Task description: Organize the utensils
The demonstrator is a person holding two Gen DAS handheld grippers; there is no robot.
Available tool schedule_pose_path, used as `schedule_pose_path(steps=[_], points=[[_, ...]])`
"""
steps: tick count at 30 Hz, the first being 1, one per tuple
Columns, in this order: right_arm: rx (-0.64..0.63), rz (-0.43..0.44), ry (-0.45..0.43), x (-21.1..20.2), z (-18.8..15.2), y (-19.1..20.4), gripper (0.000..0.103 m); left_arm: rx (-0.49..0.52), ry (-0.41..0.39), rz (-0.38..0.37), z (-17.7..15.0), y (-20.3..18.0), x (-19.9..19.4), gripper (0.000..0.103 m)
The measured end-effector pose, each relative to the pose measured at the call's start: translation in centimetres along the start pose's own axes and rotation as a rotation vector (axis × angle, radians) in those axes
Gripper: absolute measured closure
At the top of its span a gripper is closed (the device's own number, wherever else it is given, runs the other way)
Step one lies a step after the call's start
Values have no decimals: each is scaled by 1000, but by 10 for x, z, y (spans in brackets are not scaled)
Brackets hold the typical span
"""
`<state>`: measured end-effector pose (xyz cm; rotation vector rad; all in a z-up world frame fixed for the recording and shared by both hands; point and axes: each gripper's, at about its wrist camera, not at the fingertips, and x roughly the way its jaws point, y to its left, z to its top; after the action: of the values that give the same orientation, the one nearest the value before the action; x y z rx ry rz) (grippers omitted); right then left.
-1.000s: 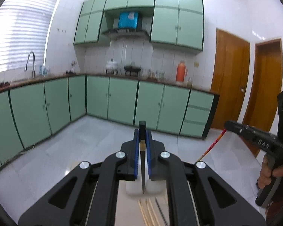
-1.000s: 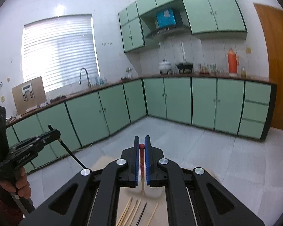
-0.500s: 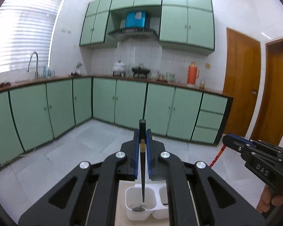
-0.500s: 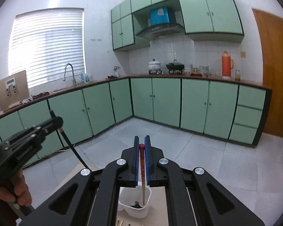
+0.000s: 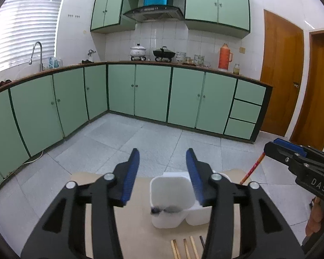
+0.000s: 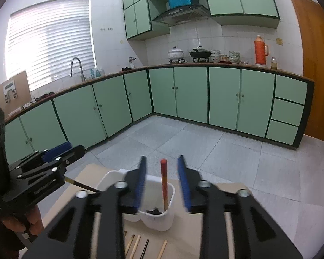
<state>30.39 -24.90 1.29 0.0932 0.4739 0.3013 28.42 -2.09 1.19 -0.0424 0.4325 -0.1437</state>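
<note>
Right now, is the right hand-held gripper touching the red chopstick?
Apart. The right wrist view shows the red chopstick standing free between the open right hand-held gripper, clear floor on both sides.

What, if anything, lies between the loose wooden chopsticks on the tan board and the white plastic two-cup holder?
Nothing visible. The wooden chopsticks lie flat on the tan board, just short of the white plastic two-cup holder, with only bare board between them.

two white cups (image 6: 159,218), five loose chopsticks (image 6: 162,249)
</note>
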Motion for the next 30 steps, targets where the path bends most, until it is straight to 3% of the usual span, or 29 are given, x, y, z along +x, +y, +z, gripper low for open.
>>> schedule_pose_path(steps=[6,12,22,30], points=[[24,-19,-16,-27,-27,-2,44,-9,-46,21,-21,8,-38,42],[70,-57,0,-53,-76,-3,36,-8,-57,57,-66,7,-75,34],[61,-141,66,-72,-169,13,37,29,53,98,-153,-4,-91,34],[71,-134,151,-75,-210,27,51,37,147,102,-195,-3,-97,34]])
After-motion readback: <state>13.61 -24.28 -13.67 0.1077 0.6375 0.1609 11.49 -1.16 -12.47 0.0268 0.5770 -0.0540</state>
